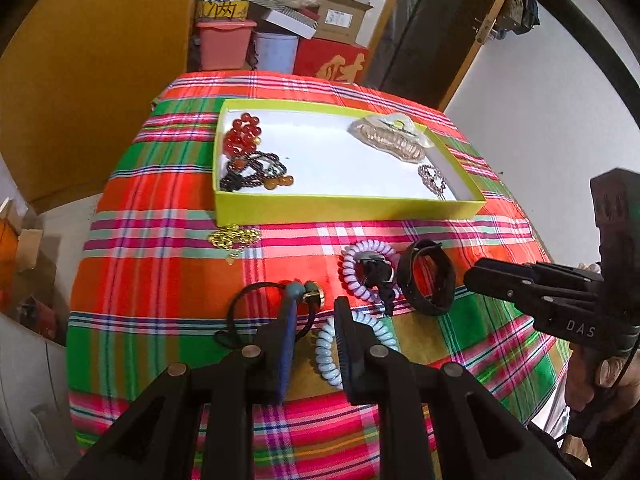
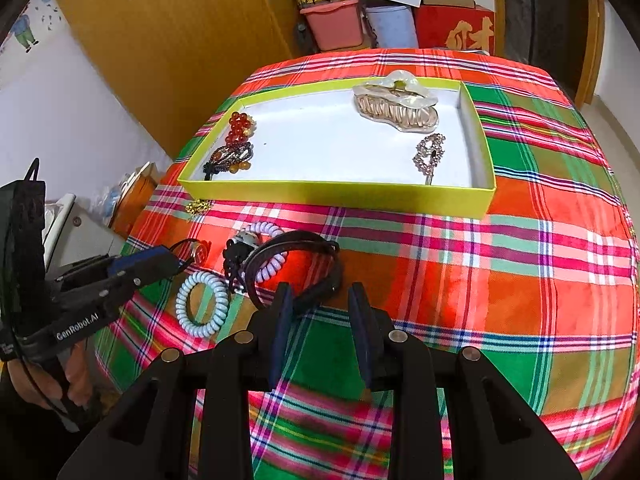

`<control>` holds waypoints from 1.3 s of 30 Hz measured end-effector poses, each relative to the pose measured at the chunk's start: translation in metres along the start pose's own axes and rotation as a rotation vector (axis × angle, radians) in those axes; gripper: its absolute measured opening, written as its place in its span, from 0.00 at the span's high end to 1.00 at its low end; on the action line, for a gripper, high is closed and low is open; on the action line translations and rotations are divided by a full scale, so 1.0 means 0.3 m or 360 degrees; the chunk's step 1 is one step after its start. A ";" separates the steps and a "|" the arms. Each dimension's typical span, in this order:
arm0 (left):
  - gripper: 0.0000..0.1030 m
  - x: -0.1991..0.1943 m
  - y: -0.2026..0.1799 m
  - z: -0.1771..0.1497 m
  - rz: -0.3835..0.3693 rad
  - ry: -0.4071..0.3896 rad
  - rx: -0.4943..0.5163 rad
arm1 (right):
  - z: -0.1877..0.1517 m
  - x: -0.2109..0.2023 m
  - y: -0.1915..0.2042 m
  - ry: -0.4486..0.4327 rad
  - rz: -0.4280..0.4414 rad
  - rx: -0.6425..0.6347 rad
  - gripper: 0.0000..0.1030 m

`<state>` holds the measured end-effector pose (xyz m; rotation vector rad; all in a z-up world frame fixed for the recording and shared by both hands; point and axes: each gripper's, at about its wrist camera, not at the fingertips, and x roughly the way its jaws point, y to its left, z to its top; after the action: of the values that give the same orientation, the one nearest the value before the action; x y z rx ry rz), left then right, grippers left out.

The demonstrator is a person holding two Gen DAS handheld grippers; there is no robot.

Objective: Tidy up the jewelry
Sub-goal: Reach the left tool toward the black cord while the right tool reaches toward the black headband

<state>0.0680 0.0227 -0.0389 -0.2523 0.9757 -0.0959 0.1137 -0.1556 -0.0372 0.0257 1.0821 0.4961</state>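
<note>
A desk covered by a plaid cloth (image 2: 520, 264) in red, green and orange carries a shallow yellow-green box (image 2: 340, 196) with a white floor toward its far side. Inside the box, at the left end, lie a red bead bracelet (image 2: 239, 125) and, just nearer, a dark bead bracelet with amber beads (image 2: 230, 160); at the far right sits a pearly hair claw (image 2: 396, 104), and near the right wall a rhinestone hair clip (image 2: 430, 152). Outside the box, just beside its near left corner, a gold chain (image 1: 234, 237) rests on the cloth. Nearer still lie a lilac coil hair tie (image 1: 366, 270) with a small dark clip (image 1: 374, 268) on it, a black band (image 1: 428, 280) touching its right side, a pale blue coil hair tie (image 2: 202, 304) and a thin black elastic with a gold charm (image 1: 312, 294). The left tongs (image 1: 314, 308) are low over the cloth, jaws parted a moderate way and holding nothing, with the charm of the black elastic at their tips and the blue coil just between them. The right tongs (image 2: 318, 300) hover with jaws apart and empty, their tips at the near edge of the black band.
</note>
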 end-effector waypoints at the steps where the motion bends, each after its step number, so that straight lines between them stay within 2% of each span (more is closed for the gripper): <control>1: 0.82 0.007 -0.001 0.000 -0.0002 0.0006 0.0000 | 0.003 0.001 0.002 -0.0001 0.0003 -0.0001 0.72; 13: 0.82 0.075 0.002 0.013 0.0016 0.0035 0.0001 | 0.035 0.038 0.002 0.0018 -0.0001 -0.0018 0.72; 15: 0.92 0.077 0.003 0.014 0.0020 0.0033 0.0003 | 0.039 0.050 0.000 0.0030 -0.0007 -0.0023 0.72; 19: 0.92 0.072 0.007 0.015 0.0027 0.0020 0.0009 | 0.055 0.079 0.000 0.0055 -0.0018 -0.0052 0.72; 30: 0.94 0.058 0.019 0.025 0.0019 0.0009 -0.0006 | 0.094 0.159 0.039 0.0148 -0.0052 -0.0321 0.72; 33: 0.94 0.055 0.020 0.028 0.0017 0.0005 -0.0008 | 0.091 0.158 0.048 0.0151 -0.0068 -0.0411 0.82; 39: 0.95 0.044 0.015 0.028 0.0018 -0.0009 -0.0005 | 0.078 0.137 0.034 0.0119 -0.0088 -0.0403 0.88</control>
<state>0.0823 0.0259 -0.0461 -0.2497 0.9714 -0.0834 0.1450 -0.1250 -0.0578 -0.2463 1.0835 0.5846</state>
